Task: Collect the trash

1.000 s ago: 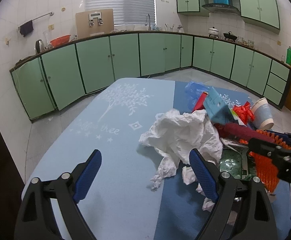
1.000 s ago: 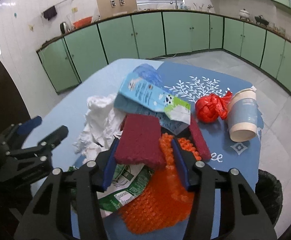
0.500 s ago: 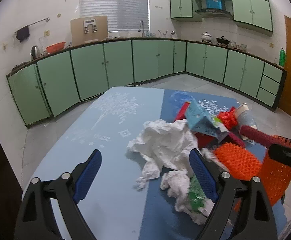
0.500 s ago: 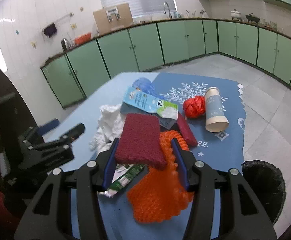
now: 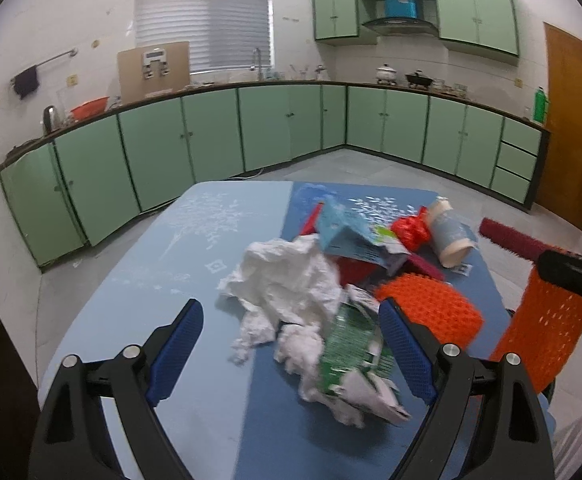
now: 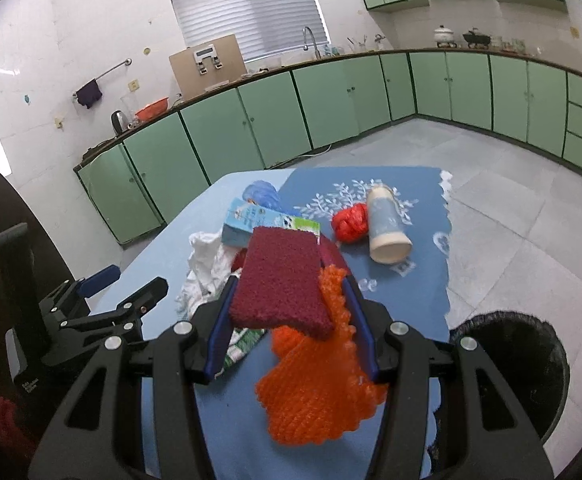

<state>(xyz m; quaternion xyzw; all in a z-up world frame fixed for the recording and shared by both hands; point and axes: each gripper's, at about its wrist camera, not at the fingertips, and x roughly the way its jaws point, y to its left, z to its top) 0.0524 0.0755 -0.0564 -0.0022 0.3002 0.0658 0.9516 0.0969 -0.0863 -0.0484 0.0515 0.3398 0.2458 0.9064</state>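
Observation:
My right gripper (image 6: 291,300) is shut on a maroon scrub pad (image 6: 283,280) and an orange mesh net (image 6: 315,392), held above the table. The pad (image 5: 511,240) and net (image 5: 543,332) also show at the right of the left wrist view. My left gripper (image 5: 291,344) is open and empty above crumpled white tissue (image 5: 287,280) and a green-white wrapper (image 5: 351,356). Further back lie a blue carton (image 5: 351,236), a red bag (image 5: 411,228) and a paper cup (image 5: 451,236).
The trash lies on a blue tablecloth (image 5: 171,280). A black bin (image 6: 519,372) stands on the floor right of the table. Another orange net (image 5: 431,308) lies on the table. Green cabinets (image 5: 211,140) line the walls.
My right gripper has lifted the maroon pad and orange net up and back from the pile. The left gripper has pulled back and stays open. The black bin has come into view.

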